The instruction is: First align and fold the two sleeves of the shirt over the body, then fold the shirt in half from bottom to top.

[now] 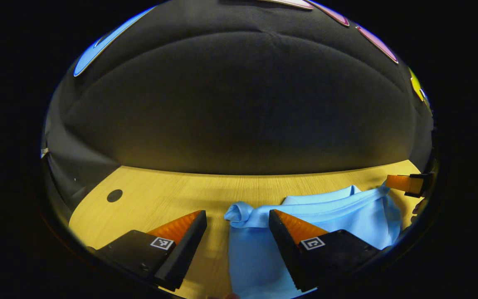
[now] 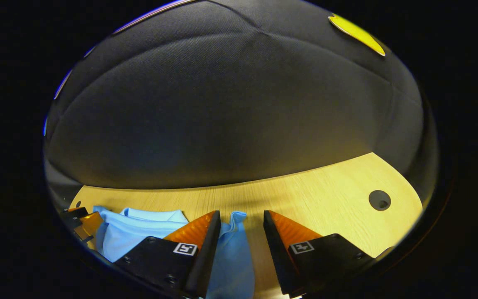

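One light blue shirt (image 1: 338, 216) lies on one wooden table (image 1: 160, 195), near the table's front part, with the black cloth wall behind the table. In the left gripper view, the left gripper (image 1: 237, 226) has its two fingers apart, and nothing is clamped between them. The bunched edge of the shirt, rolled into a small lump, sits in the gap between the fingers, and the cloth spreads to the right under and behind the right-hand finger; I cannot tell if that finger touches the cloth. At the far right edge of this view, the tip of the other gripper is seen beside the shirt's far corner. One round hole (image 1: 114, 195) is in the table at the left. In the right gripper view, the right gripper (image 2: 241, 226) also has its two fingers apart and holds nothing. The shirt (image 2: 139, 234) lies to the left, and one of its edges reaches into the gap between the fingers. One round hole (image 2: 379, 200) is in the table (image 2: 326, 199) at the right. At the far left edge, a part of the other gripper shows beside the shirt.
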Tool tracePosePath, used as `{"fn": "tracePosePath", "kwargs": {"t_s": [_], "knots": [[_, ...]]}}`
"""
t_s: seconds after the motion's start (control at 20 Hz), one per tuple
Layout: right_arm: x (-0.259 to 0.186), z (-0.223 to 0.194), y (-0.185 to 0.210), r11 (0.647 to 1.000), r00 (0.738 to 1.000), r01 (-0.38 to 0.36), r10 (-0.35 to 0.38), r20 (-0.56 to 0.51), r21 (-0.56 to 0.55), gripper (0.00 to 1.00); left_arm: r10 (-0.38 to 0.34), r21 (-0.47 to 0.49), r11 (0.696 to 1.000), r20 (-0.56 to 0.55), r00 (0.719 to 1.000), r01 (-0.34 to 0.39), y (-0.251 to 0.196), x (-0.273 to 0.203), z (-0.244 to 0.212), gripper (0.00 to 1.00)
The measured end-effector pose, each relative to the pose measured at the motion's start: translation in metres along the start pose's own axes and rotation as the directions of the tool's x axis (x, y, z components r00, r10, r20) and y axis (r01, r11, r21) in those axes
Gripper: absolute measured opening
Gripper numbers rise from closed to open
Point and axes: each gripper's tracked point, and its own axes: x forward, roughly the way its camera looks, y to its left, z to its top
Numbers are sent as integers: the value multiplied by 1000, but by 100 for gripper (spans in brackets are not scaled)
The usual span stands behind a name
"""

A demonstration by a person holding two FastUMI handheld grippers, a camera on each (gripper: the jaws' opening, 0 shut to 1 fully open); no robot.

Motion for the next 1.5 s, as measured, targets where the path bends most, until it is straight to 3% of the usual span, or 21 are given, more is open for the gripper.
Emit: {"fn": "tracePosePath", "kwargs": {"t_s": [0.05, 0.15, 0.35, 0.8, 0.95, 1.15, 1.3, 1.4, 1.5], "knots": [[-4, 3, 0, 1000, 1000, -5, 5, -1, 1, 71, 0, -2, 1000, 3, 1000, 0, -2, -3, 4, 95], [-16, 14, 1, 1000, 1000, -24, 24, 19, -5, 72, -1, -13, 1000, 22, 1000, 2, -4, -13, 15, 95], [-68, 63, 2, 998, 986, -60, 64, 155, -33, 72, 26, -61, 998, 129, 991, -18, 2, -57, 62, 96], [-262, 133, 31, 987, 919, -140, 160, 361, -80, 72, -25, -64, 997, 328, 944, 49, -2, -253, 125, 96], [-329, 141, 42, 976, 889, -182, 216, 403, -121, 74, -60, -95, 990, 374, 926, 103, -8, -330, 137, 96], [-412, 141, 54, 963, 862, -220, 267, 431, -157, 76, -71, -74, 991, 416, 907, 112, -4, -407, 133, 95], [-464, 131, 56, 954, 830, -251, 300, 470, -165, 77, -78, -79, 989, 425, 902, 123, 1, -460, 121, 95], [-494, 124, 61, 945, 806, -249, 324, 496, -212, 82, -81, -93, 987, 427, 901, 133, 6, -487, 109, 95], [-516, 110, 69, 932, 800, -263, 356, 483, -251, 83, -89, -120, 981, 425, 901, 153, 6, -512, 98, 96]]}}
